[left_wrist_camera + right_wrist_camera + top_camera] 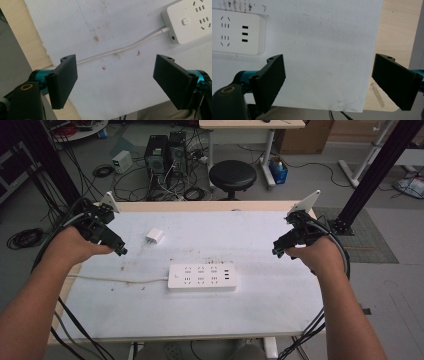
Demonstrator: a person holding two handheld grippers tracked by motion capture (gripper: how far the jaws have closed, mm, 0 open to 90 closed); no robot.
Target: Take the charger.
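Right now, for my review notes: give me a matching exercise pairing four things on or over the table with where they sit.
Things:
1. power strip
2. charger
3. left gripper
4. right gripper

Places:
A. over the table's right side
B. middle of the table
C. over the table's left side
D. behind the strip, to its left

Pairs: 1-B, 2-D, 3-C, 4-A

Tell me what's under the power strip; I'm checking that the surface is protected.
The power strip lies on a white sheet covering the wooden table. Whatever is directly beneath its body is hidden.
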